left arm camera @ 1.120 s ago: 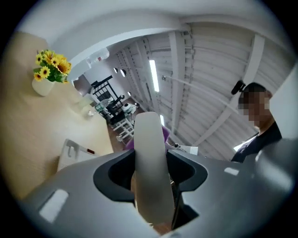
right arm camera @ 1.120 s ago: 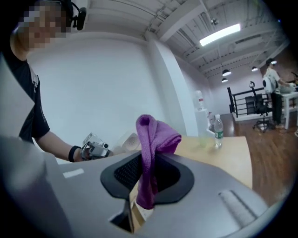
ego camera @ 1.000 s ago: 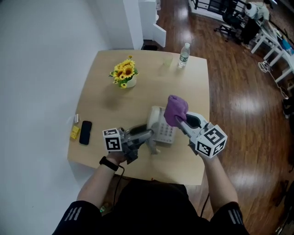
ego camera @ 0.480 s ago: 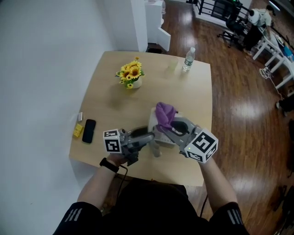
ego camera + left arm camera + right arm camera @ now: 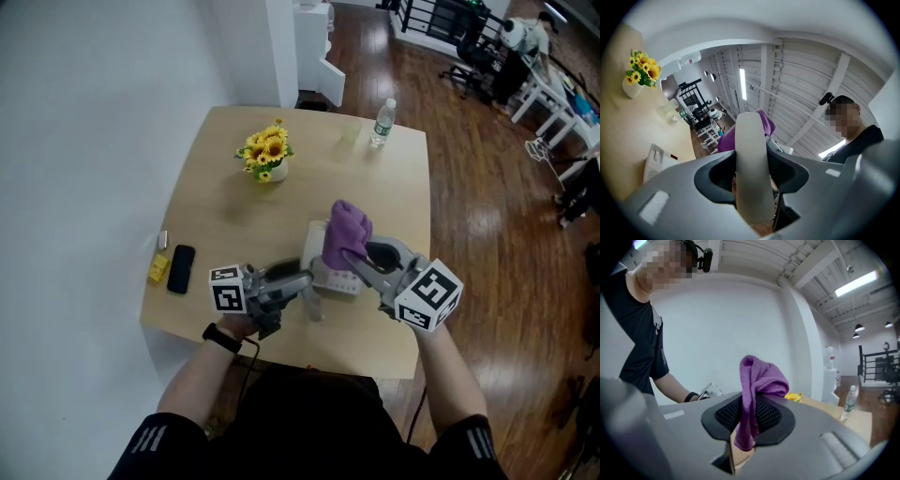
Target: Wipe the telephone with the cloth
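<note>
The white telephone base (image 5: pixel 330 274) sits on the wooden table (image 5: pixel 216 225), near its front edge. My left gripper (image 5: pixel 305 281) is shut on the white handset (image 5: pixel 315 302), lifted clear of the base just to its left. In the left gripper view the handset (image 5: pixel 751 173) stands upright between the jaws, with the base (image 5: pixel 657 160) low at the left. My right gripper (image 5: pixel 349 255) is shut on a purple cloth (image 5: pixel 345 230), which hangs bunched over the right part of the base. In the right gripper view the cloth (image 5: pixel 757 390) droops between the jaws.
A pot of sunflowers (image 5: pixel 266 155) stands at the back left of the table, and a water bottle (image 5: pixel 382 122) at the far right corner. A black mobile phone (image 5: pixel 180 268) and a small yellow item (image 5: pixel 157 269) lie by the left edge. Wooden floor lies to the right.
My right gripper carried the cloth left across the telephone base, then back to the right and a little higher. The left gripper with the handset has barely shifted.
</note>
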